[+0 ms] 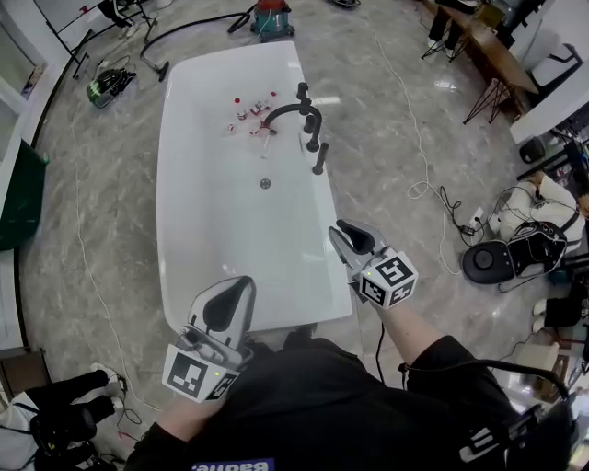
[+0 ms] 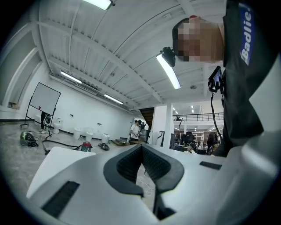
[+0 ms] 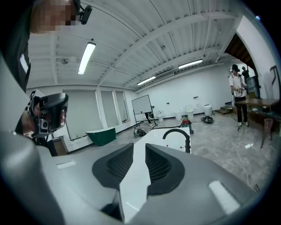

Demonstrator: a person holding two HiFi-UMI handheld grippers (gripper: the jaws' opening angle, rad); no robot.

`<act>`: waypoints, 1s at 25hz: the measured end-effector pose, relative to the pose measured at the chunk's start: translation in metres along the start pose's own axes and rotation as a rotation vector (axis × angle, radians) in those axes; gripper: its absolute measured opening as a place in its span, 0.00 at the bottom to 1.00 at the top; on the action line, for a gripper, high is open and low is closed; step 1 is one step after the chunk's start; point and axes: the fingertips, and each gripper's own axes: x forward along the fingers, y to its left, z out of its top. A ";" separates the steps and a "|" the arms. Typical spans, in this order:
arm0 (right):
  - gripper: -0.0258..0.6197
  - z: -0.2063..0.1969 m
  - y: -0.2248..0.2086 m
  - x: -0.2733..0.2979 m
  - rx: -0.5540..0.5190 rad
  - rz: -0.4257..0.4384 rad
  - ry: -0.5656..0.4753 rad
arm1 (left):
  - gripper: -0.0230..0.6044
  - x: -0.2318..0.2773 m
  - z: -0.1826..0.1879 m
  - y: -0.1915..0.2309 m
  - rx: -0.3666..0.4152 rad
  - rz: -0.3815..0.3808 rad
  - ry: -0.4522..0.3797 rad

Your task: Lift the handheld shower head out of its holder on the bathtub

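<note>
A white bathtub [image 1: 184,230] lies lengthwise ahead of me in the head view. On its right rim stands a black arched faucet [image 1: 293,111], and just nearer me the slim black handheld shower head [image 1: 319,158] sits upright in its holder. My right gripper [image 1: 342,232] hovers by the tub's right rim, well short of the shower head. Its jaws stand a little apart with nothing between them. In the right gripper view [image 3: 139,147] the faucet [image 3: 178,132] shows ahead. My left gripper [image 1: 235,287] is at the tub's near end, with its pads [image 2: 131,165] meeting at the tips.
Small bottles [image 1: 253,112] and a drain [image 1: 265,183] lie in the tub's far half. Cables [image 1: 425,189] and a black round device [image 1: 488,262] lie on the floor to the right. A red vacuum [image 1: 272,17] stands beyond the tub and a green tub [image 1: 20,198] to the left.
</note>
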 end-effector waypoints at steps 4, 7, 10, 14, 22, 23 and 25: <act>0.16 -0.022 -0.060 0.028 -0.029 -0.051 0.058 | 0.04 0.012 -0.006 0.008 -0.005 0.033 0.002; 0.20 -0.034 -0.095 0.058 -0.031 -0.080 0.089 | 0.04 0.013 -0.012 0.017 -0.007 0.055 0.009; 0.24 -0.045 -0.126 0.087 -0.026 -0.104 0.119 | 0.04 0.015 -0.020 0.025 -0.016 0.075 0.020; 0.28 -0.058 -0.157 0.130 -0.043 -0.126 0.158 | 0.04 0.016 -0.034 0.040 -0.033 0.094 0.037; 0.34 -0.083 -0.219 0.191 -0.033 -0.204 0.213 | 0.04 0.021 -0.045 0.059 -0.041 0.110 0.057; 0.34 -0.087 -0.227 0.197 -0.027 -0.216 0.220 | 0.04 0.021 -0.046 0.061 -0.042 0.113 0.060; 0.35 -0.095 -0.241 0.209 -0.019 -0.236 0.237 | 0.04 0.022 -0.050 0.067 -0.044 0.120 0.071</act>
